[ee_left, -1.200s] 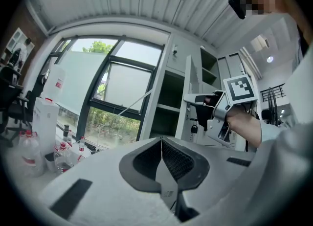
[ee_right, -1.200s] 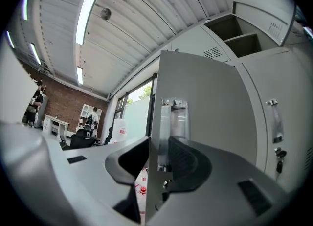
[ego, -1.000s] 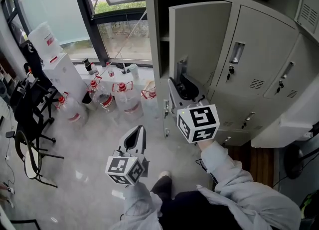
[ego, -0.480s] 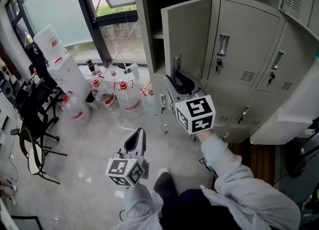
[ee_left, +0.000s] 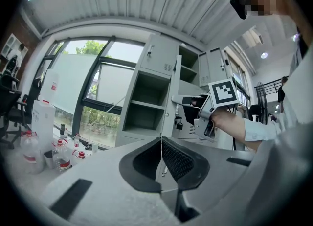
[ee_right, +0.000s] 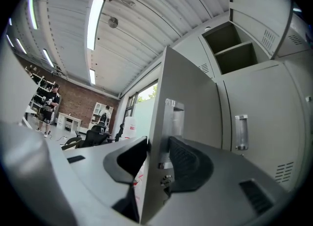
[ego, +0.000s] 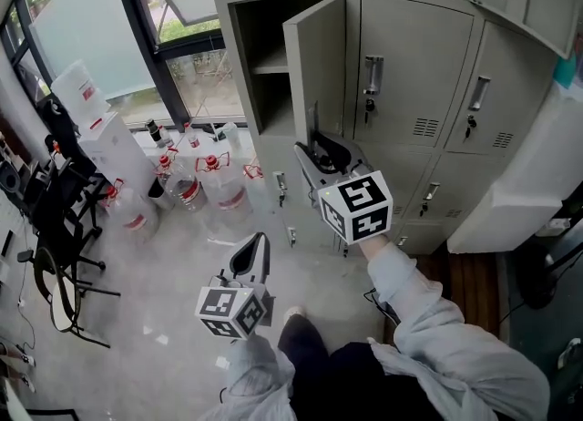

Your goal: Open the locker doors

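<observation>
The grey metal locker door (ego: 321, 55) stood ajar, its compartment (ego: 258, 32) holding one shelf (ego: 273, 67). The right gripper (ee_right: 157, 157), jaws just opening wide, straddled the door's edge. The left gripper (ee_left: 161, 144) hung closed and empty. The contents of the clear red-capped jugs (ego: 219, 182) were indistinct.

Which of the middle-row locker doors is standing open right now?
The leftmost door: it is swung outward, exposing the shelf behind it. The middle door and right door sit flush and shut.
</observation>
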`<state>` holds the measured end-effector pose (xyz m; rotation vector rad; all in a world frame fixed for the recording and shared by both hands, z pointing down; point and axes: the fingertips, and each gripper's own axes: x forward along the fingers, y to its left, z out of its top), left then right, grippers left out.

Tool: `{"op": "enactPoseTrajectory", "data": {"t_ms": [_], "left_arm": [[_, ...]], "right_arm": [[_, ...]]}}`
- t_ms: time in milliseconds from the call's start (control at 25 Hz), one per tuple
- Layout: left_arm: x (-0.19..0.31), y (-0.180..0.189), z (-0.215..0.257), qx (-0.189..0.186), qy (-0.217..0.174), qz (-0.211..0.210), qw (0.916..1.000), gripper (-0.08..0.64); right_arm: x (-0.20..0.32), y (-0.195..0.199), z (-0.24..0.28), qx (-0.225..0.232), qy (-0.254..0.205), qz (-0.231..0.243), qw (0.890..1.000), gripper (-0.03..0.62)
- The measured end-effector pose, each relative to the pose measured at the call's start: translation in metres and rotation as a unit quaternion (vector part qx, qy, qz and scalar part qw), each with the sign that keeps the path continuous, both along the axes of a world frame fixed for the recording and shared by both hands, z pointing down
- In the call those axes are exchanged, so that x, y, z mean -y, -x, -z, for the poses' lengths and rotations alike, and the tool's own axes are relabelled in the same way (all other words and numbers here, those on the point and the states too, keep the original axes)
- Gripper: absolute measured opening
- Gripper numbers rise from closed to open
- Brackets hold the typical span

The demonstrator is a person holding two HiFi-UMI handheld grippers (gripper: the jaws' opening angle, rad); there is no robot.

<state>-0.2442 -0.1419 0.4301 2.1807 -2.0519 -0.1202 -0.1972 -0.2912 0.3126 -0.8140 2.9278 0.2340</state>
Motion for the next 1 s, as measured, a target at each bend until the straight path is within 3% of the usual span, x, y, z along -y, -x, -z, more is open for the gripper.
{"op": "enactPoseTrajectory", "data": {"t_ms": [640,1000], "left_arm": [[0.007,-0.072,-0.004,0.012,0.010,-0.052,0.9985,0.009],[0.009,-0.091,-0.009,0.012,0.012,-0.065,0.9977,0.009]], "right_arm": [[0.003,-0.086,-0.002,-0.012,-0.022,-0.052,0.998,0.120],[0.012,-0.117,-0.005,-0.006,-0.014,-0.076,0.997,0.103]]}}
